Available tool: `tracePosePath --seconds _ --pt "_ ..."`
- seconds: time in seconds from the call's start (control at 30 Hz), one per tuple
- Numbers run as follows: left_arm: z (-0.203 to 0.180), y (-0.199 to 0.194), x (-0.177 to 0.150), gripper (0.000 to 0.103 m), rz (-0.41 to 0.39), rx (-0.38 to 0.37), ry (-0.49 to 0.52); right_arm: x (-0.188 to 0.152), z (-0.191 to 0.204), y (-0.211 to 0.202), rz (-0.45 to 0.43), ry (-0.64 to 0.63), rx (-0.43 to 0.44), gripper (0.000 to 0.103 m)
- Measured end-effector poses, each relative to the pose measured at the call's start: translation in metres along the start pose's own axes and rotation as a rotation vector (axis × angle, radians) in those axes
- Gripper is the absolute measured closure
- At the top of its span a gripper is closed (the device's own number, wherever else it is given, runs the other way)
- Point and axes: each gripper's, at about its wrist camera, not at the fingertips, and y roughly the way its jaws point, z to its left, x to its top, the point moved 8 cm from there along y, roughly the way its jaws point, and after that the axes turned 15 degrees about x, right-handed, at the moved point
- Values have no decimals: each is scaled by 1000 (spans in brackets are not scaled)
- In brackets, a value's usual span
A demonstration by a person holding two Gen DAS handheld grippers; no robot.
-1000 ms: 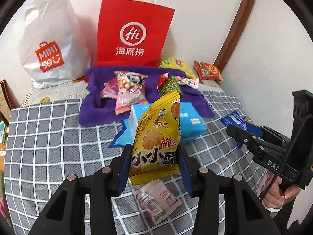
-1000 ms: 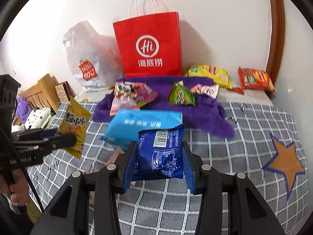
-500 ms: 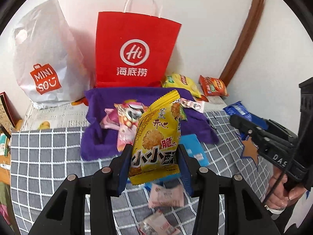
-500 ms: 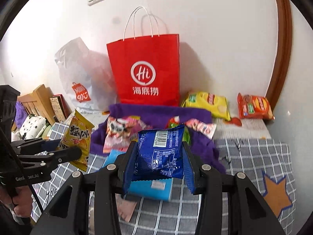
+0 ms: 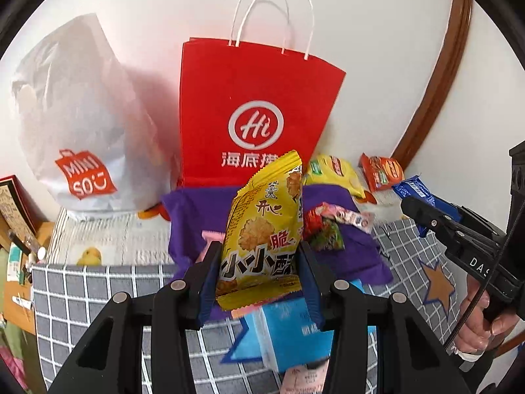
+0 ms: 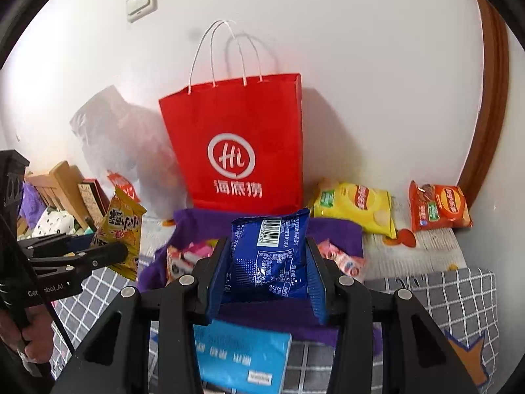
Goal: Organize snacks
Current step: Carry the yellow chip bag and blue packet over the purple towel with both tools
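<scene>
Both grippers carried a packet toward the red bag.

My left gripper point(image 5: 259, 282) clenched the yellow packet point(image 5: 262, 229), my right gripper point(image 6: 267, 282) the blue packet point(image 6: 269, 256), both raised mid-frame, probably for dropping into the red bag point(image 6: 239, 144).

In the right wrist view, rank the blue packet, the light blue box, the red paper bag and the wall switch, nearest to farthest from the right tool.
1. Blue packet: clamped in the right tool.
2. Light blue box: on the cloth just below the tool.
3. Red paper bag: upright against the wall, straight ahead.
4. Wall switch: high on the wall, upper left.
</scene>
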Motion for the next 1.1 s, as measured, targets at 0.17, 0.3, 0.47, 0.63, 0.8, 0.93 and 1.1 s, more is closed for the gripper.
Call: tracePosePath --seconds 0.17,0.3,0.47,0.63,0.8,0.93,1.1 --pt "2 18 0 60 32 -16 -11 7 -4 14 -9 7 20 59" --pt "6 41 -15 60 81 8 1 6 -10 32 16 5 21 59" --pt "9 71 -30 60 137 33 22 -1 -24 54 59 13 22 59" --pt "2 94 -31 60 161 9 9 -11 -37 69 115 -12 1 59" --pt "-13 107 -23 60 172 -23 11 -20 -51 80 166 6 -7 59" --pt "-30 117 -19 60 177 -43 23 -22 -55 82 174 7 -8 59" --pt "-32 118 -15 60 154 -39 31 -21 -56 81 171 3 4 59"
